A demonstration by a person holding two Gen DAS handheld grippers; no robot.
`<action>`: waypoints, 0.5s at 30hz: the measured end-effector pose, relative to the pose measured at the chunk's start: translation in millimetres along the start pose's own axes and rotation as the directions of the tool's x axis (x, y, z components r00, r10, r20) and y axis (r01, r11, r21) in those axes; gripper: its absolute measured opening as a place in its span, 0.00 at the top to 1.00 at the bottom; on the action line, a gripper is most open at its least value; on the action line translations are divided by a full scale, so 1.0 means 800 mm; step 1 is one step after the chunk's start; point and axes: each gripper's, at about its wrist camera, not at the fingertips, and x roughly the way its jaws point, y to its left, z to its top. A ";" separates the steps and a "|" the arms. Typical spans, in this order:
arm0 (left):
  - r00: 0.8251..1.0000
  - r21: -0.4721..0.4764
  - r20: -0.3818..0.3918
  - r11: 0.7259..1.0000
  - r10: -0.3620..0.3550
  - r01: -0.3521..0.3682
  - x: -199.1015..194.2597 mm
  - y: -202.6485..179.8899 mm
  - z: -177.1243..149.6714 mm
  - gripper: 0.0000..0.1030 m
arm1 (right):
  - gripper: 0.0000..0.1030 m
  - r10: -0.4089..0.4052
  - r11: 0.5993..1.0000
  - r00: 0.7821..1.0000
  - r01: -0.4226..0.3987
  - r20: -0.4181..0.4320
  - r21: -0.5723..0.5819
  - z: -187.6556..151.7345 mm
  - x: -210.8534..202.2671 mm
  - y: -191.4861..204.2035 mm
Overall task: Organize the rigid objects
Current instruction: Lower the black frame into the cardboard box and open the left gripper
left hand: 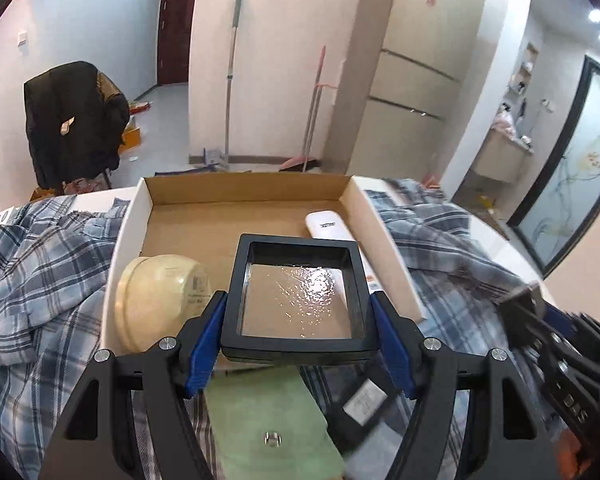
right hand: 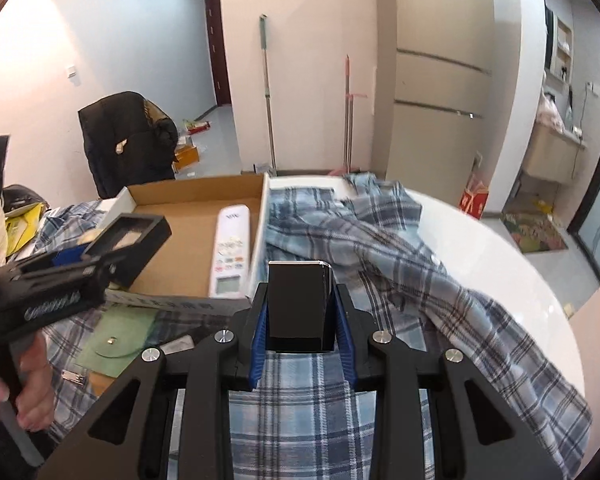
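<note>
Left claw [left hand: 298, 334] grips black frame [left hand: 296, 292] over box [left hand: 384, 248] near edge; right claw [right hand: 300, 320] clamps black block [right hand: 298, 304].

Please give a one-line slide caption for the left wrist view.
Left claw carries a black square frame over the cardboard box, beside a cream bowl and white remote.

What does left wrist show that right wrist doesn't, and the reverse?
Left wrist only: a cream bowl upside down in the cardboard box, and the clear film window of the black frame gripped by the left gripper.

Right wrist only: the right gripper shut on a black block, and the hand holding the left gripper.

Both: box, white remote, frame, green pouch, plaid cloth.
</note>
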 end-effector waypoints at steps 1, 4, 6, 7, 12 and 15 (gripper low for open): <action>1.000 -0.003 -0.010 1.000 0.005 -0.005 0.008 0.001 0.001 0.30 | 0.72 -0.002 1.000 1.000 0.002 -0.008 0.005 -0.001 0.005 -0.005; 0.999 -0.029 -0.038 0.999 0.013 -0.014 0.029 0.006 0.000 0.30 | 0.72 -0.022 1.000 1.000 0.022 -0.022 0.022 -0.003 0.015 -0.018; 0.998 -0.112 -0.055 0.994 -0.029 0.022 0.039 0.018 -0.004 0.30 | 0.72 -0.025 0.999 0.999 0.026 -0.034 0.031 -0.004 0.019 -0.024; 0.997 -0.132 -0.064 0.991 -0.037 0.028 0.043 0.022 -0.007 0.30 | 0.72 -0.027 0.999 0.999 0.028 -0.038 0.039 -0.004 0.020 -0.027; 0.998 -0.108 -0.062 0.994 0.009 -0.016 0.052 0.022 -0.011 0.30 | 0.72 -0.027 0.999 0.999 0.028 -0.034 0.046 -0.005 0.017 -0.032; 0.998 -0.096 -0.058 0.995 0.015 -0.021 0.053 0.019 -0.011 0.30 | 0.72 -0.024 0.999 0.999 0.026 -0.032 0.039 -0.005 0.016 -0.030</action>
